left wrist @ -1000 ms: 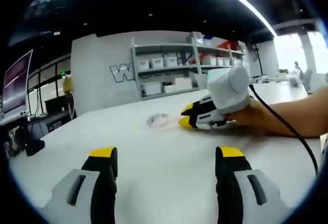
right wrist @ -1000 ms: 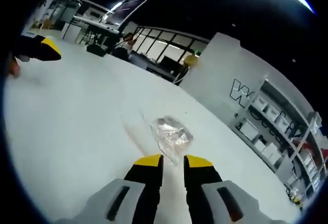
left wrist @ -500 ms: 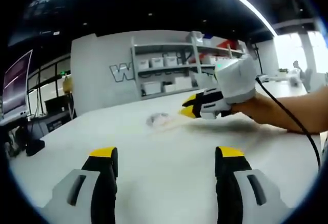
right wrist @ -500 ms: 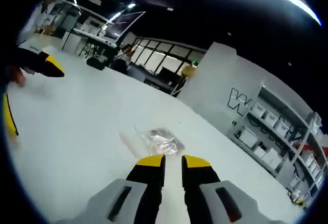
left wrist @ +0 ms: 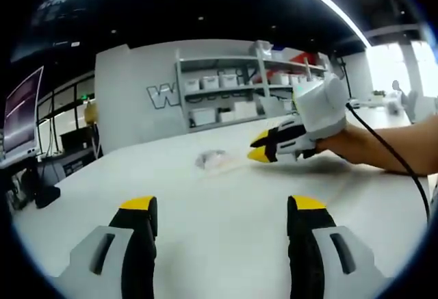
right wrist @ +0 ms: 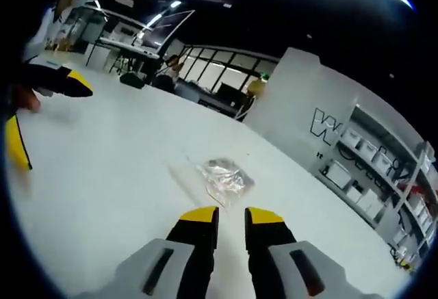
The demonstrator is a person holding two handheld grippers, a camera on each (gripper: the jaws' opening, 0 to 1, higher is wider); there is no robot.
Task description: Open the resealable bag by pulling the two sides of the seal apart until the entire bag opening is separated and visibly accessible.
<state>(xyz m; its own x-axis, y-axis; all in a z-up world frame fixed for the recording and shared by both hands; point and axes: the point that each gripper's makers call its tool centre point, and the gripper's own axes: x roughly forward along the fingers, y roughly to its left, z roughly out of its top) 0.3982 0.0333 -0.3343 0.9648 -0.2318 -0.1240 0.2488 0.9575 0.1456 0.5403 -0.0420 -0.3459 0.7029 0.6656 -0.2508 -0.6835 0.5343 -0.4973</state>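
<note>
The clear resealable bag (left wrist: 211,160) lies flat and crumpled on the white table (left wrist: 205,230); it is also ahead of the right jaws (right wrist: 224,176). My left gripper (left wrist: 222,206) hovers low over the table, short of the bag, jaws wide apart and empty. My right gripper (left wrist: 261,147), held by a hand, comes in from the right and hangs just above the table beside the bag. From its own camera the right gripper (right wrist: 231,217) has only a narrow gap between its jaws, with nothing in it. The left gripper (right wrist: 48,113) sits at that view's left edge.
The white table (right wrist: 116,169) stretches wide around the bag. A black cable (left wrist: 383,155) trails from the right gripper along the person's forearm. Shelves with white boxes (left wrist: 233,97) and a grey wall stand behind the table; desks with monitors (left wrist: 24,118) are far left.
The right gripper has lifted off the table and drawn back a little from the bag, which stays lying where it was. The left gripper has not moved.
</note>
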